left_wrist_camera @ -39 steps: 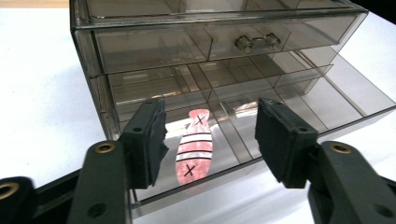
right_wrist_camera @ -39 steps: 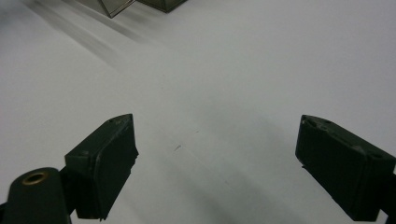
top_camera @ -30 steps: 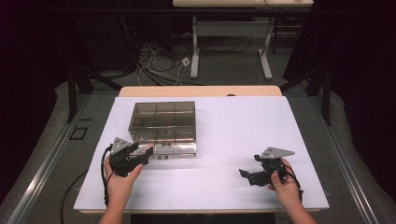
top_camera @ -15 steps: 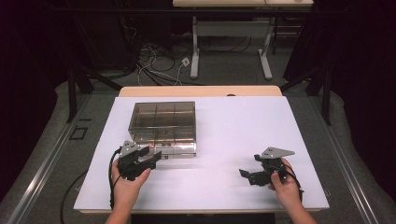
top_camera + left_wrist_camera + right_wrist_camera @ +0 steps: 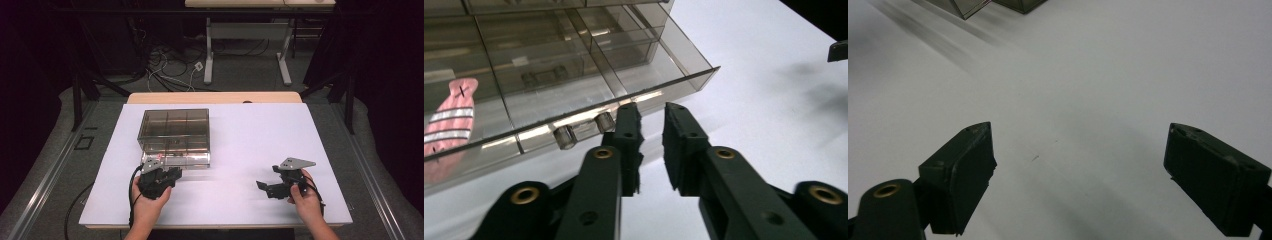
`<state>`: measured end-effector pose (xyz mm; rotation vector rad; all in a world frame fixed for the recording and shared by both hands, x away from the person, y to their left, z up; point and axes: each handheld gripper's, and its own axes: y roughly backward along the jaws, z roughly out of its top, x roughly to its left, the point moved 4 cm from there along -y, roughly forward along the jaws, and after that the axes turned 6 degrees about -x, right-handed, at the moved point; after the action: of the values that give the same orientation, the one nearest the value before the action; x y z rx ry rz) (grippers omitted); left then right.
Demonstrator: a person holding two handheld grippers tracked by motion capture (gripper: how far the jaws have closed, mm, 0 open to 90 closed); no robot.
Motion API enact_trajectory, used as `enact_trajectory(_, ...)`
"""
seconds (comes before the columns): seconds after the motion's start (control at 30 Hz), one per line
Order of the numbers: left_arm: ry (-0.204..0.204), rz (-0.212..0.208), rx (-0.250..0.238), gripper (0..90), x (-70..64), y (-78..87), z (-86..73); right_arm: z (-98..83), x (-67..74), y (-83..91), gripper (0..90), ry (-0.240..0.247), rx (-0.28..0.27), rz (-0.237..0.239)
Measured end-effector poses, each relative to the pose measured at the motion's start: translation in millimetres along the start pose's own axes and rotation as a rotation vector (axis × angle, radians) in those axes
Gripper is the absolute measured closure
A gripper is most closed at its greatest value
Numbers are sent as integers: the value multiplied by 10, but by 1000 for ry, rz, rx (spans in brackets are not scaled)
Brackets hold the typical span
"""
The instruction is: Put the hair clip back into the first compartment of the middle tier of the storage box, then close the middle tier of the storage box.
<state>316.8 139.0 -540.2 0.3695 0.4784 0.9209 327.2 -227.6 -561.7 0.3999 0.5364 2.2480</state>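
Since a second earlier, my left gripper [image 5: 172, 174] had slid across the table from the drawer box's 7 o'clock corner toward the middle of its front edge, and its jaws had just been closing. From the left gripper view they stood nearly together, a narrow gap between them and nothing caught in it; the tip of one jaw sat just beside the right-hand one of the two small clear knobs [image 5: 605, 121] on the drawer front, though I could not tell whether it touched.

The smoky transparent drawer box [image 5: 174, 131] lay at 10 o'clock from the table's centre, its front drawer [image 5: 574, 100] drawn slightly out. A pink striped fish-shaped piece [image 5: 449, 117] rested in a compartment at 9 o'clock of that view.

My right gripper [image 5: 264, 187] was at 4 o'clock on the white table [image 5: 260, 135], well apart from the box, held in the person's right hand [image 5: 306, 200]. Its jaws were spread wide and empty over bare tabletop, unchanged in place from the earlier frames.
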Motion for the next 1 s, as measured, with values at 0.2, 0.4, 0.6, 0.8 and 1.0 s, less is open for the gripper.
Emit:
enact_trajectory(0.2, -16, -11, 40, 900, -40, -49, -49, -3, 1, -3, 122, -10, 3, -6)
enact_trajectory(0.4, -21, 3, 62, 900, -72, -114, -103, -4, -2, -1, 122, -11, 4, -4)
enact_trajectory(0.6, -29, 17, 100, 900, -74, -168, -167, -1, -6, 0, 122, -8, 8, -1)
enact_trajectory(0.8, -9, 52, 118, 900, -27, -201, -196, -1, 0, -6, 123, -15, 9, 2)
enact_trajectory(1.0, 14, 83, 129, 900, 89, -229, -197, -2, -9, -9, 122, -6, 8, -1)
